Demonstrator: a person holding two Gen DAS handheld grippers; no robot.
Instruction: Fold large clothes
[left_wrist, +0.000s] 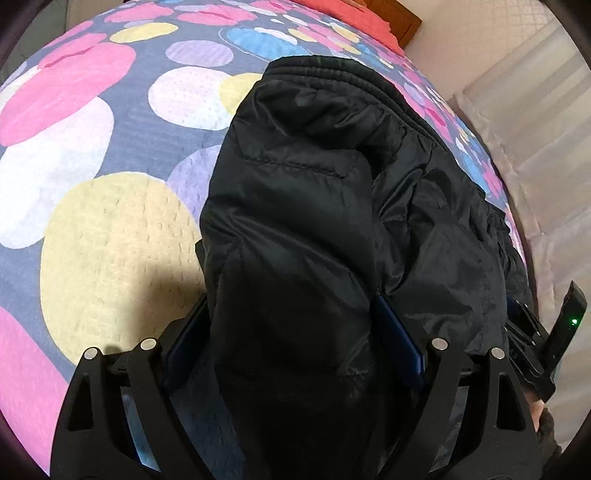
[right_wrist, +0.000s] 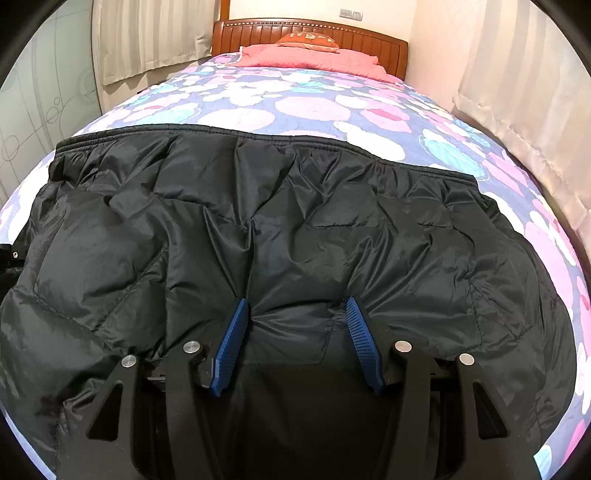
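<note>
black padded jacket (right_wrist: 295, 229) spread across the bed (right_wrist: 317, 107), elastic hem toward the headboard (right_wrist: 310, 35). right gripper (right_wrist: 297, 343): jaws half spread, pinching a puffed fold of jacket. left gripper (left_wrist: 291, 354): jaws wide, a thick bulge of jacket between them; contact unclear. floral bedspread, pink pillow (right_wrist: 310, 59), pale curtains (right_wrist: 147, 33).

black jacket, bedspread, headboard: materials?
Black jacket: thin synthetic shell, likely nylon or polyester; slight sheen, fine crinkles, stitched quilt lines, puffy fill, ribbed hem. Bedspread: woven, probably cotton; matte, pitted waffle-like texture, printed pastel ovals. Headboard: reddish-brown wood or wood veneer, glossy, with vertical slats. Pads of the tongs: blue ridged rubber or plastic.
</note>
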